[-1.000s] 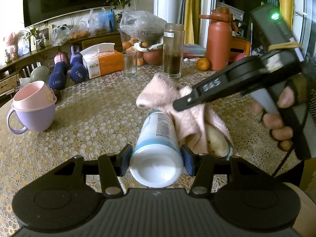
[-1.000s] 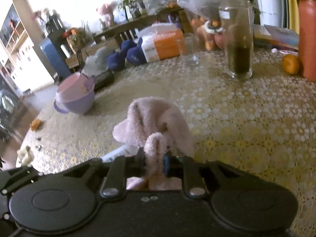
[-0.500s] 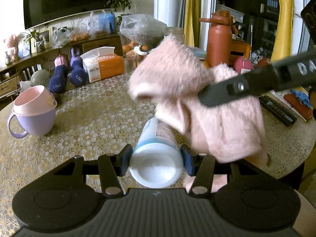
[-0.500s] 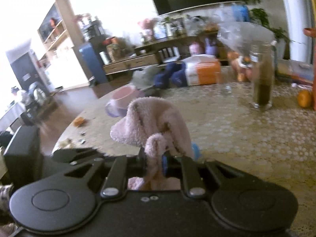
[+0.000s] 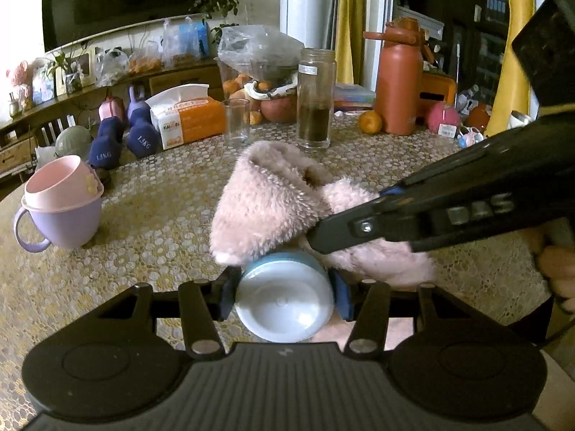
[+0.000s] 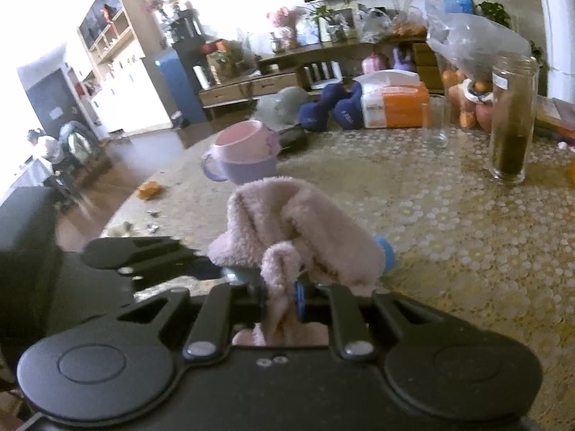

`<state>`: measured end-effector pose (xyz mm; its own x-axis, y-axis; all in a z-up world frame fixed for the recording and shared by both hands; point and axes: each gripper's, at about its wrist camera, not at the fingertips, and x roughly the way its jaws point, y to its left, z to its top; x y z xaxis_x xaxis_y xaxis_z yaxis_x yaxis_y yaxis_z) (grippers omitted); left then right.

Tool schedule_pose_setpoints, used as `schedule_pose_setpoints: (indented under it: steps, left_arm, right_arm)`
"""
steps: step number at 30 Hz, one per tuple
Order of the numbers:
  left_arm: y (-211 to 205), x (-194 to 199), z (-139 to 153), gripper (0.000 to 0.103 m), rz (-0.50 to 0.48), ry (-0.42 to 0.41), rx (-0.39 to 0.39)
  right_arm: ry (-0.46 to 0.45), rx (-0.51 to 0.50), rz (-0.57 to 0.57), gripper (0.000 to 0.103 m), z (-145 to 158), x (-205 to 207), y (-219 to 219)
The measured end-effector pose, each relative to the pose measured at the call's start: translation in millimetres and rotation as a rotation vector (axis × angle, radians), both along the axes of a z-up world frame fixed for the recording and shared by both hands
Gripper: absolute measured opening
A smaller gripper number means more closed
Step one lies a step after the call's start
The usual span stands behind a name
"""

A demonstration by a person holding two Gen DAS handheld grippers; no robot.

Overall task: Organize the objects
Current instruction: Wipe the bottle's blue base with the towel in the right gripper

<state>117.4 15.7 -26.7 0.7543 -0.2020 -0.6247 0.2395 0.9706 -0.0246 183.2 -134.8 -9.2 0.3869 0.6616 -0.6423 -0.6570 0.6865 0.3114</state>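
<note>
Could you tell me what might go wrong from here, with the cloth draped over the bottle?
1. The pink fluffy cloth hides most of the white bottle held by the left gripper, so its far end could bump something unseen.
2. The right gripper pinches only a narrow fold; the cloth may slip free.
3. A sideways swing could hit the stacked cups or the tall glass jar.
</note>
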Motion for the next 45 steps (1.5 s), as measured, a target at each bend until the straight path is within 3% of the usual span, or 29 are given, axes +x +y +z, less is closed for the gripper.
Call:
schedule_pose_setpoints:
  steps: [13, 17, 25, 32, 40, 45]
  left_arm:
    - [6, 4, 5, 0.052, 0.010, -0.002, -0.044]
    - [6, 6, 7, 0.052, 0.010, -0.010, -0.045]
    - [3, 8, 10, 0.052, 0.009, -0.025, -0.037]
    - [-2, 10, 15, 0.052, 0.003, -0.039, -0.024]
    - [-6, 8, 12, 0.053, -0.005, -0.046, 0.000]
    - [0, 8, 6, 0.053, 0.007, -0.017, -0.021]
  right_arm:
    - [0.012, -0.073, -0.175, 0.014, -26, 44, -3]
    - [0.004, -0.029, -0.220, 0.014, -20, 45, -20]
    - [-0.048, 0.103, -0.127, 0.014, 21, 21, -52]
    - [-0.065, 0.140, 0.012, 0.014, 39, 1, -40]
    - [-0.035, 0.119, 0.100, 0.014, 26, 2, -13]
    - [-0.014, 0.090, 0.092, 0.014, 13, 11, -2]
